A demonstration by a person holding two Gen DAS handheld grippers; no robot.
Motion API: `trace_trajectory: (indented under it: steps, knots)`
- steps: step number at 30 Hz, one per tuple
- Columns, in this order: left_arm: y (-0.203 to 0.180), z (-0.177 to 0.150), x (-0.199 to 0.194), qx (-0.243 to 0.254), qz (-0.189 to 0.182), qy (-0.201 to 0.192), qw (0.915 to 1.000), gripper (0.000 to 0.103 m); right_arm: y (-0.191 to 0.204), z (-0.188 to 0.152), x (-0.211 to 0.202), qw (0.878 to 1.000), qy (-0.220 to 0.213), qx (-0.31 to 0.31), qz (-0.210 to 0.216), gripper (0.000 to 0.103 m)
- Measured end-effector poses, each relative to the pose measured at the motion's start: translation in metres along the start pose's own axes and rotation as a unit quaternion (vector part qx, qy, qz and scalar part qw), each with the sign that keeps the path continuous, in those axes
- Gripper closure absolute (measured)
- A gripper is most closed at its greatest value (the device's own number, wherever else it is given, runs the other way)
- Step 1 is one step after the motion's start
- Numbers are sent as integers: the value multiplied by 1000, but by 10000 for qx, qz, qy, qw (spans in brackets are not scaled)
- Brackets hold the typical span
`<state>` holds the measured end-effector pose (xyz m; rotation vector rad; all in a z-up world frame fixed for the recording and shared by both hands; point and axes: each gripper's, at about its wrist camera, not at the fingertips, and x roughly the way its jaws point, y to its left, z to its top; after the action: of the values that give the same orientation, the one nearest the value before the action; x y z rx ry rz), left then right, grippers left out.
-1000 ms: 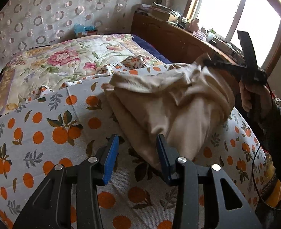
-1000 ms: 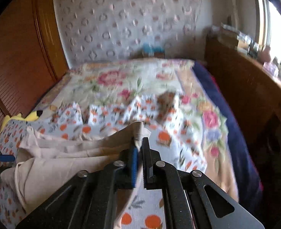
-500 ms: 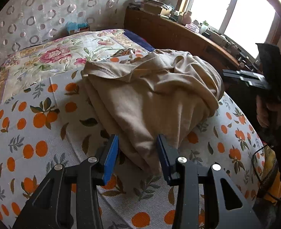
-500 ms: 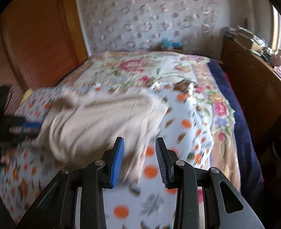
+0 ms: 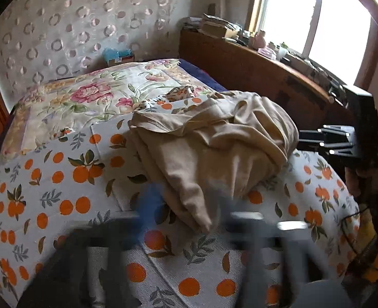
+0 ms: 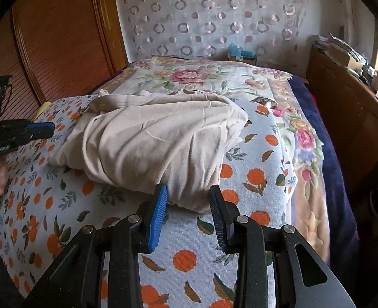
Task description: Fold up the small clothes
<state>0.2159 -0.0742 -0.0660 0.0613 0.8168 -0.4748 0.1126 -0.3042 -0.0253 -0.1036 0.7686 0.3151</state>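
The beige garment (image 6: 158, 141), roughly doubled over at frame centre on the orange-print bed cover (image 6: 253, 177), is judged half-folded and unsmoothed; the left tongs (image 5: 186, 220) are opening, the right tongs (image 6: 187, 205) parted, both empty.

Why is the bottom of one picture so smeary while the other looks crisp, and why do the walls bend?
In the left wrist view the left gripper is smeared by motion blur as its jaws are opening, while the beige garment stays sharp and the window glares white. In the right wrist view the right gripper is crisp. The fisheye lenses bend both pictures' edges.
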Motion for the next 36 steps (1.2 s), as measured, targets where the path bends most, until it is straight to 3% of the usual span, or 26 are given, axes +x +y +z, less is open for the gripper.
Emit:
trace_trajectory:
  steps: [10,11,13,17,19,23,28,31,33,36]
  knots:
    - [-6,-12,32,-12,-22,489,9988,24,6,-6,12,9995,143,-279,57,67]
    - [-6,-12,36,4,-60,535,9985,36,6,-6,14,9994,152,-314,47,68]
    - [-8,-11,40,66,-191,581,9981,52,7,-4,13,9992,113,-360,89,88]
    - [-13,-9,35,259,-153,394,9988,89,10,-2,6,9985,-84,-521,113,95]
    - [-11,-8,28,208,-50,275,9994,91,5,-2,1,9988,-177,-454,92,97]
    - [-3,-8,7,51,-64,0,10000,91,-5,-3,-10,9982,-263,-415,-350,99]
    - [-7,-17,12,116,-89,169,9998,91,-5,-8,-11,9981,-148,-352,-487,99]
    - [-8,-20,13,120,-74,179,9997,91,-10,-13,-5,9996,-9,-106,-275,99]
    - [-7,-20,12,134,53,157,9998,91,-15,-9,-9,9980,-63,2,-627,100]
    - [-6,-20,14,89,-35,174,9998,91,-29,-3,-24,9977,-284,377,-477,100]
